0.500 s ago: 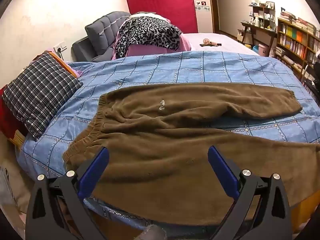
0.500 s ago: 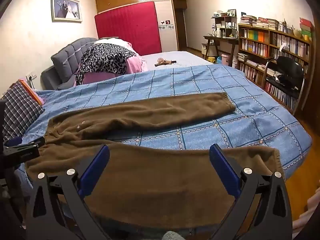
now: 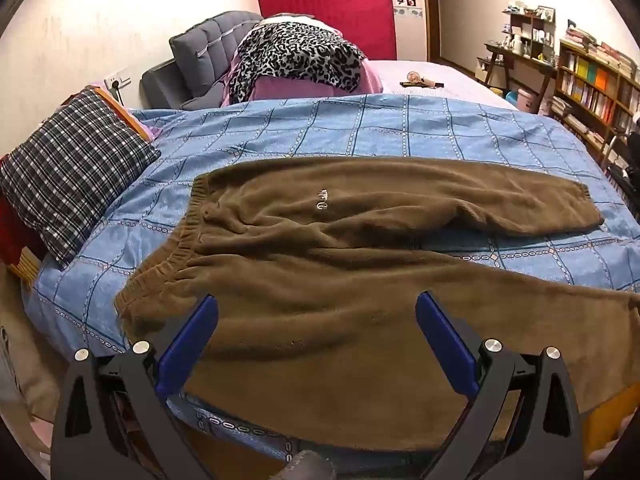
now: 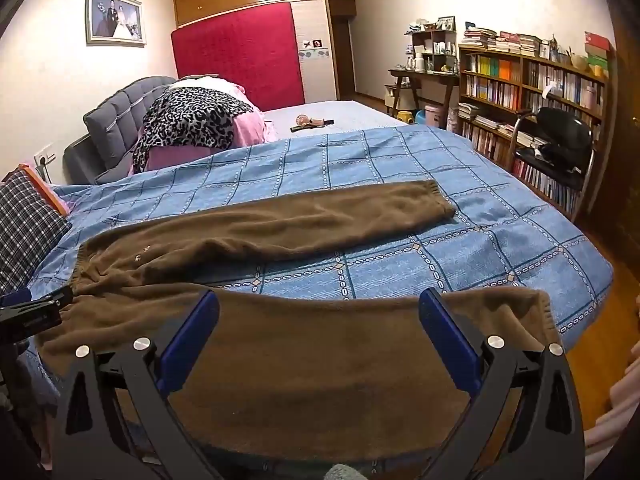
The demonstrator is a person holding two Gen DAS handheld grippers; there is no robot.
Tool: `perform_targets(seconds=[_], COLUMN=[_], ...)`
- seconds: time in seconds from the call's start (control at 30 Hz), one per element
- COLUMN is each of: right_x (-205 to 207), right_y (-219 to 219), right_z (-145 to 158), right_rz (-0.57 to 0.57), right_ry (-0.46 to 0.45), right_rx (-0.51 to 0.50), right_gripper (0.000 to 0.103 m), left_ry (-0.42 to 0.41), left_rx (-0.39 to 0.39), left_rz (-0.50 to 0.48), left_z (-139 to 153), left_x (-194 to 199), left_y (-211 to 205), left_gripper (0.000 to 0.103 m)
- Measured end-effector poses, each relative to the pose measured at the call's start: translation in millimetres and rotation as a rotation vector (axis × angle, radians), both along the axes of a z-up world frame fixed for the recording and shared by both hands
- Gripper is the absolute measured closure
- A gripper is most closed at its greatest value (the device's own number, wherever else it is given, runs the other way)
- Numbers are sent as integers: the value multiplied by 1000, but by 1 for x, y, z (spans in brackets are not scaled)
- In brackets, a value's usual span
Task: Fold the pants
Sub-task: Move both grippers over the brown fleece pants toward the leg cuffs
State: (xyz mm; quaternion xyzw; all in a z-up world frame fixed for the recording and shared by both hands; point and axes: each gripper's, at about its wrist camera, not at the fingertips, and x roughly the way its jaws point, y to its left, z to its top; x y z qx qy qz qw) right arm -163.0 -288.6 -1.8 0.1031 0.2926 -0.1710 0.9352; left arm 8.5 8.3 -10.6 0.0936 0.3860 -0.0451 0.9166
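Brown fleece pants (image 3: 320, 248) lie spread on a blue checked bedspread (image 3: 360, 132), waistband to the left, both legs running right. The near leg hangs over the bed's front edge. My left gripper (image 3: 316, 304) hovers open above the near hip, just right of the waistband, nothing between its blue pads. In the right wrist view the same pants (image 4: 280, 224) show both legs. My right gripper (image 4: 318, 300) is open over the near leg, left of its cuff (image 4: 536, 304). The left gripper's black tip (image 4: 36, 312) shows at the left edge.
A plaid pillow (image 3: 68, 168) lies at the bed's left end. A grey headboard (image 3: 208, 52) and a leopard-print pile (image 3: 296, 56) sit behind. Bookshelves (image 4: 532, 92) and a black chair (image 4: 560, 144) stand to the right. A small object (image 4: 312, 122) lies on the far bed.
Both grippers kept their place and stayed open. The pants have not moved.
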Motion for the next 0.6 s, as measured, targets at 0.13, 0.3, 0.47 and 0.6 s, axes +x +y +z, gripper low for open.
perform_targets(seconds=[0.13,0.3,0.47,0.6], right_x=[0,0,0,1], right_y=[-4,-5,-6,-7], right_z=[-3,-3,-4,-6], right_rz=[-9,-11,-6,-3], right_ry=[1,-2,-7,-4], right_rx=[5,8,15,18], right_gripper=[3,3,3,3], left_ry=[21,30,39,38], left_rx=[-6,-2,6,6], left_rz=[7,10,8,9], left_z=[-4,-7,-10,-11], left_x=[3,5,6,7], left_y=[2,2,-1,-1], left_gripper=[5,5,5,5])
